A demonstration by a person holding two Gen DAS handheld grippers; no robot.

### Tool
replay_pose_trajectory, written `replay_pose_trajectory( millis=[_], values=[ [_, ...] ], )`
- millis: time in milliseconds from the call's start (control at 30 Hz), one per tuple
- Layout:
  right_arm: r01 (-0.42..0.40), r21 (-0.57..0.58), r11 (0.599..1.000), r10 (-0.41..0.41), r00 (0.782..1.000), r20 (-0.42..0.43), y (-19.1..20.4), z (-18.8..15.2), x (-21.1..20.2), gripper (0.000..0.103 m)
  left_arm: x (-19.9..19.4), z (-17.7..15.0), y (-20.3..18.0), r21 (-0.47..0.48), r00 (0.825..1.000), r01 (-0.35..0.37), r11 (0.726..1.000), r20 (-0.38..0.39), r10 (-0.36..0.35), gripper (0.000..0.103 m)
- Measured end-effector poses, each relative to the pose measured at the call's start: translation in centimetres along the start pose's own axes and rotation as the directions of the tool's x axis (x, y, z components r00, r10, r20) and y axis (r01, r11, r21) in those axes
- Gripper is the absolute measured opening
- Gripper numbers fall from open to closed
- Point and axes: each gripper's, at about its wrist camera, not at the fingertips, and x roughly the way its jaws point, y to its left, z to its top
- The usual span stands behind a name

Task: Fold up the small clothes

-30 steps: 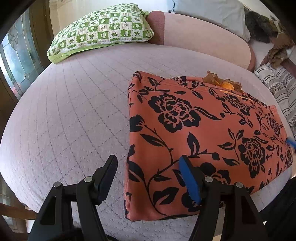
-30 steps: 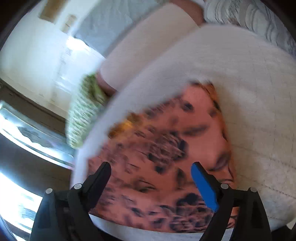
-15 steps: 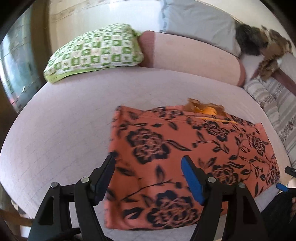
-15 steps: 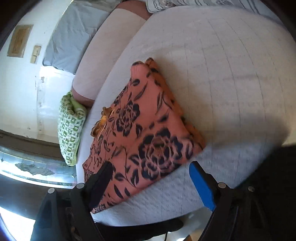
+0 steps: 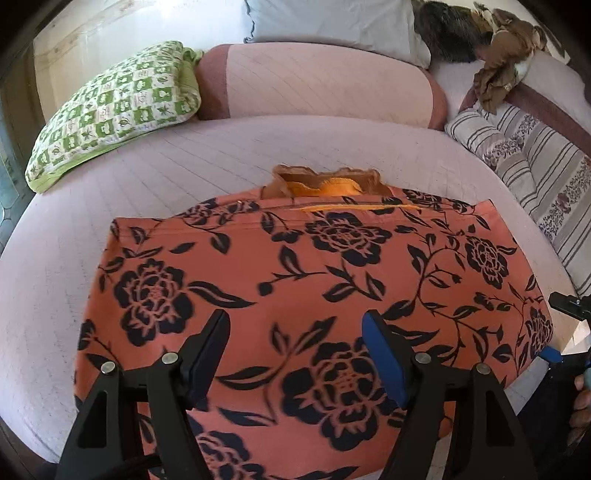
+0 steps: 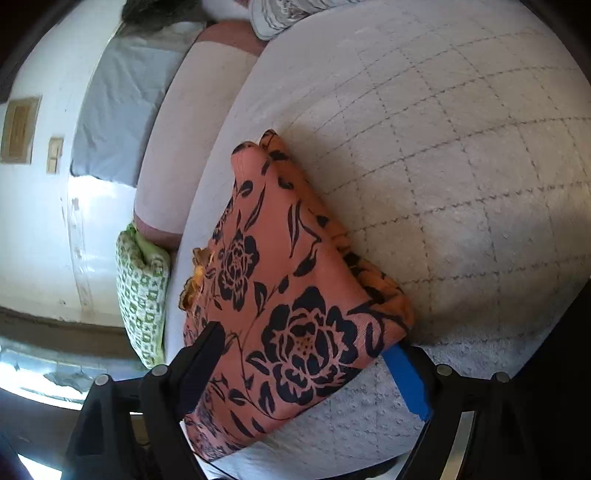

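Observation:
An orange garment with black flowers (image 5: 295, 280) lies folded into a rectangle on the pale quilted bed (image 5: 184, 162). An orange inner layer (image 5: 325, 184) sticks out at its far edge. My left gripper (image 5: 295, 343) is open and hovers over the garment's near middle. My right gripper (image 6: 306, 354) is open, with its jaws on either side of the garment's right end (image 6: 295, 295); the blue pad (image 6: 406, 376) lies on the bed beside the cloth. The right gripper also shows at the right edge of the left wrist view (image 5: 565, 328).
A green checked pillow (image 5: 110, 107) lies at the back left. A pink bolster (image 5: 325, 81) and a grey pillow (image 5: 332, 26) run along the back. Striped cushions (image 5: 535, 162) and brown clothes (image 5: 502, 74) are at the back right.
My left gripper has moved right, from the garment's left edge to over its middle. My right gripper has swung round and closed in on the garment's right end. Both stayed open.

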Motion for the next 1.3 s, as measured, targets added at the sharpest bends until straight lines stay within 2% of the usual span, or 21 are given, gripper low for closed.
replay_pose_trajectory(
  millis=[133,300,400,467,533,600,700,767,833,867,900,933,967,1000,1033,1067,1133,1233,1300],
  values=[
    [-0.013,-0.028,1.0,0.014,1.0,0.017,0.6,0.2,-0.4,0.088,-0.5,0.6,-1.1,0.032,0.999,0.0,0.999,0.037,-0.002,0.076],
    [0.037,-0.055,0.998,-0.036,0.999,0.016,1.0,0.3,0.4,0.088,1.2,0.5,-0.6,0.009,1.0,-0.022,1.0,-0.02,0.022,0.076],
    [0.031,-0.061,0.998,-0.029,0.999,0.033,1.6,0.4,-0.3,0.088,1.4,0.4,-0.5,0.016,0.999,-0.027,1.0,-0.029,0.028,0.076],
    [0.024,-0.108,0.994,-0.016,0.997,0.07,2.6,0.3,-1.0,0.088,1.3,0.6,-0.5,0.014,0.999,-0.024,1.0,-0.022,0.025,0.076],
    [0.064,-0.17,0.983,-0.053,0.996,0.071,3.4,0.2,-0.5,0.088,1.7,0.7,-0.4,0.006,0.999,-0.02,1.0,-0.03,0.02,0.076],
    [0.124,-0.133,0.983,-0.125,0.992,0.007,2.2,0.2,1.3,0.088,2.4,0.7,-0.3,0.0,0.998,-0.022,1.0,-0.058,0.022,0.076],
    [0.091,-0.114,0.989,-0.088,0.996,0.03,2.2,0.4,0.7,0.088,2.4,0.6,-0.3,-0.006,0.997,-0.031,0.999,-0.07,0.031,0.076],
    [0.083,-0.127,0.989,-0.077,0.996,0.048,2.6,0.6,0.4,0.088,1.5,0.9,-0.5,-0.011,0.999,-0.017,1.0,-0.035,0.017,0.076],
    [0.096,-0.153,0.984,-0.087,0.994,0.062,3.0,0.6,0.5,0.088,0.9,1.0,-0.8,0.006,1.0,-0.015,1.0,-0.005,0.015,0.081],
    [0.107,-0.158,0.982,-0.099,0.994,0.055,3.0,0.6,0.8,0.088,1.4,0.8,-1.1,0.023,0.999,-0.041,0.999,-0.005,0.041,0.082],
    [0.116,-0.152,0.981,-0.111,0.993,0.042,2.8,0.7,1.3,0.088,2.2,0.5,-1.3,0.036,0.998,-0.054,0.998,-0.031,0.055,0.082],
    [0.124,-0.155,0.98,-0.119,0.992,0.041,2.7,0.8,1.6,0.088,3.8,-0.2,-1.6,0.065,0.993,-0.055,0.996,-0.1,0.062,0.083],
    [0.135,-0.181,0.974,-0.128,0.991,0.048,3.1,0.7,1.7,0.087,4.3,-0.9,-1.8,0.094,0.995,-0.072,0.993,-0.061,0.078,0.087],
    [0.142,-0.224,0.964,-0.136,0.99,0.044,3.7,0.7,1.9,0.071,4.2,-1.0,-1.8,0.104,0.995,-0.082,0.991,-0.04,0.087,0.089],
    [0.143,-0.25,0.958,-0.141,0.99,0.025,4.2,0.7,2.3,0.042,4.2,-1.0,-1.7,0.094,0.996,-0.079,0.992,-0.043,0.084,0.089],
    [0.149,-0.256,0.955,-0.155,0.988,-0.003,4.3,0.9,2.7,0.033,4.2,-0.8,-1.5,0.072,0.996,-0.07,0.995,-0.054,0.074,0.089],
    [0.172,-0.287,0.942,-0.179,0.984,0.003,5.1,1.1,2.9,0.023,4.3,-0.5,-1.3,0.066,0.996,-0.058,0.996,-0.065,0.062,0.089],
    [0.17,-0.396,0.902,-0.16,0.985,0.058,9.3,0.7,1.8,0.02,3.7,-0.1,-0.2,0.027,0.998,-0.01,1.0,-0.067,0.011,0.088],
    [0.16,-0.498,0.852,-0.127,0.987,0.099,13.6,-0.2,0.9,0.019,2.6,-0.1,1.1,-0.054,0.998,0.033,0.998,-0.044,-0.035,0.088]
  ],
)
